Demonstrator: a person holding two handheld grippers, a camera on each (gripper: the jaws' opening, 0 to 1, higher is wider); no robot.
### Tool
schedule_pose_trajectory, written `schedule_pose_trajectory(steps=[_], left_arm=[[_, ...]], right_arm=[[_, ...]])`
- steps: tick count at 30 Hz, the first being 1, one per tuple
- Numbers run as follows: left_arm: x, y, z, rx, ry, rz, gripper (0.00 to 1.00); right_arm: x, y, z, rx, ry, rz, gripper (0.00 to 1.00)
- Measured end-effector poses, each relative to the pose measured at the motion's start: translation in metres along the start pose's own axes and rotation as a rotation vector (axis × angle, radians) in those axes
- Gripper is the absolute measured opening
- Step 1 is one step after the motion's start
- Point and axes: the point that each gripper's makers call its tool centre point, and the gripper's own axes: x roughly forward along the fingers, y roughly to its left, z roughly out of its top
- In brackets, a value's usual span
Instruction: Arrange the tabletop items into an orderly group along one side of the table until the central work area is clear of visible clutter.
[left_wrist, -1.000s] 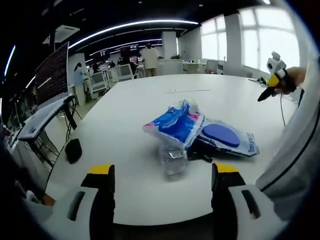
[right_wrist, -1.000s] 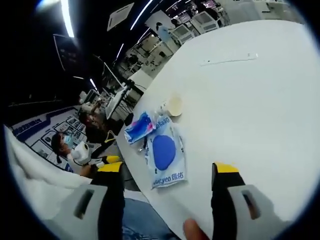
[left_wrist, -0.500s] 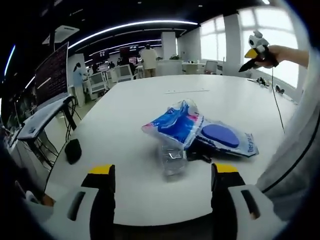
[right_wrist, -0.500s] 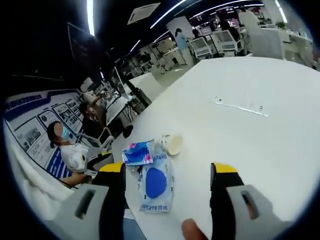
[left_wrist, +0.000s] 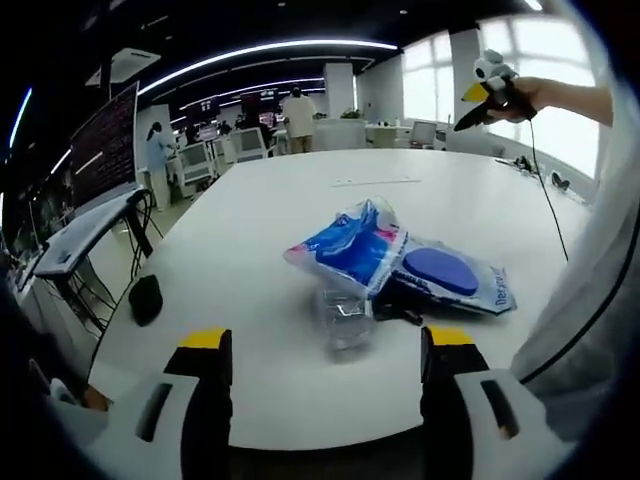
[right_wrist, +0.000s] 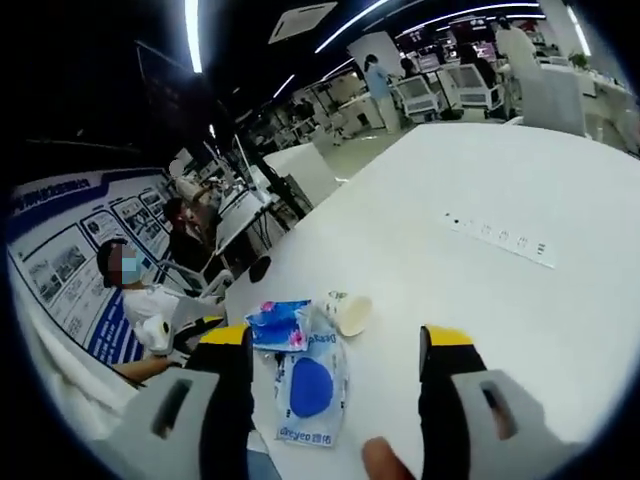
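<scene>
A blue snack packet (left_wrist: 350, 245) lies on the white table (left_wrist: 260, 210), overlapping a white packet with a blue oval (left_wrist: 445, 272). A clear plastic cup (left_wrist: 345, 315) lies on its side in front of them, beside a small black item (left_wrist: 400, 312). My left gripper (left_wrist: 327, 340) hovers open near the table's front edge, just short of the cup. A hand holds my right gripper (left_wrist: 490, 85) high above the far right of the table. In the right gripper view, the right gripper (right_wrist: 340, 340) is open in the air, well above the blue packet (right_wrist: 278, 325), the white packet (right_wrist: 310, 390) and the cup (right_wrist: 350, 312).
A flat socket strip (right_wrist: 500, 237) is set into the table's middle. A cable (left_wrist: 545, 190) hangs from the right gripper. A black stool (left_wrist: 147, 300) stands off the table's left edge. A seated person (right_wrist: 140, 300) is beside the table, with desks and people farther back.
The right gripper has risen and swung leftwards over the table, so its view now takes in more of the tabletop. The left gripper and the items have stayed put.
</scene>
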Motion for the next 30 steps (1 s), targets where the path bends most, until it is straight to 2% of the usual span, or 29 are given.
schedule_pose_trajectory(steps=[3, 8, 17, 23, 30], left_arm=[[0.0, -0.001, -0.002, 0.005, 0.011, -0.003, 0.78], [0.0, -0.001, -0.002, 0.001, 0.017, 0.001, 0.78], [0.0, -0.006, -0.009, 0.01, 0.055, -0.024, 0.74], [-0.001, -0.008, -0.009, 0.023, 0.071, -0.025, 0.71], [-0.002, -0.007, -0.008, 0.031, 0.082, -0.016, 0.71]], right_arm=[[0.012, -0.003, -0.004, 0.02, 0.016, 0.012, 0.65], [0.042, -0.006, -0.004, 0.141, -0.001, 0.041, 0.62], [0.102, -0.01, -0.014, 0.136, 0.061, 0.049, 0.59], [0.131, -0.008, -0.023, 0.109, 0.122, 0.061, 0.56], [0.161, -0.008, -0.032, 0.123, 0.14, 0.087, 0.53]])
